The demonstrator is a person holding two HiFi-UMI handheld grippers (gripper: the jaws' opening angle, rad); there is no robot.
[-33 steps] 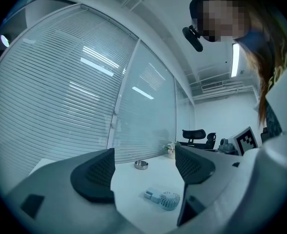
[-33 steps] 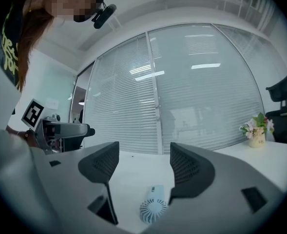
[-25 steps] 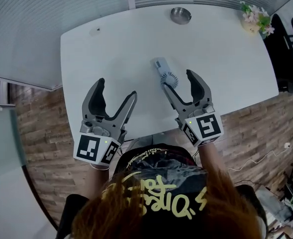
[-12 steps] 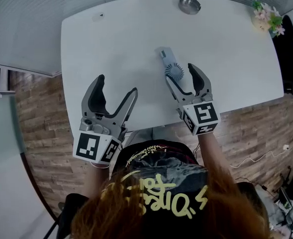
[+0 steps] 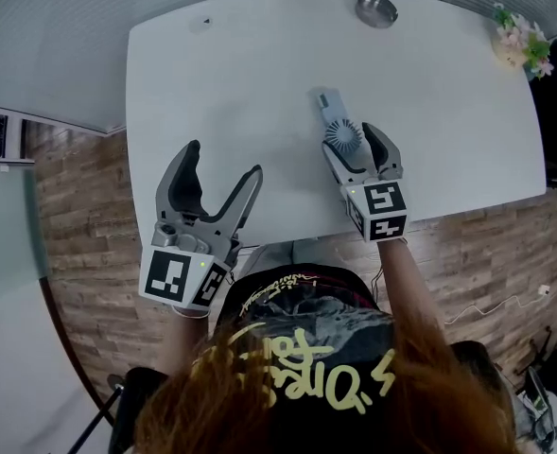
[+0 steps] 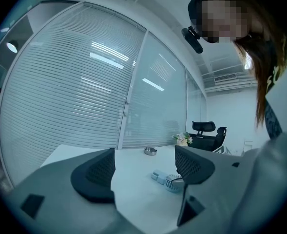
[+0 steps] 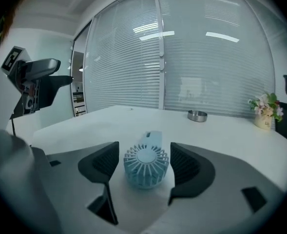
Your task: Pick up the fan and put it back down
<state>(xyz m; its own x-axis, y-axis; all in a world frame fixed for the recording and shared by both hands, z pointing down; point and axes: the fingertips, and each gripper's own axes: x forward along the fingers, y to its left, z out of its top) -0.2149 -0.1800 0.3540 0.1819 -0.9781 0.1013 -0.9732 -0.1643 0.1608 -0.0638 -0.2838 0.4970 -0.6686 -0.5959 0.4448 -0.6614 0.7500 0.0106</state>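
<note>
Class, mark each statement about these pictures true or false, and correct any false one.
1. The pale blue ribbed plastic fan lies on the white table. True.
2. The right hand-held gripper is shut with nothing between its jaws. False: its jaws stand apart, one on each side of the fan's round head.
3. The left hand-held gripper holds the fan. False: it is open and empty, with the fan lying farther off on the table.
4. A round metal dish sits near the table's far edge. True.
</note>
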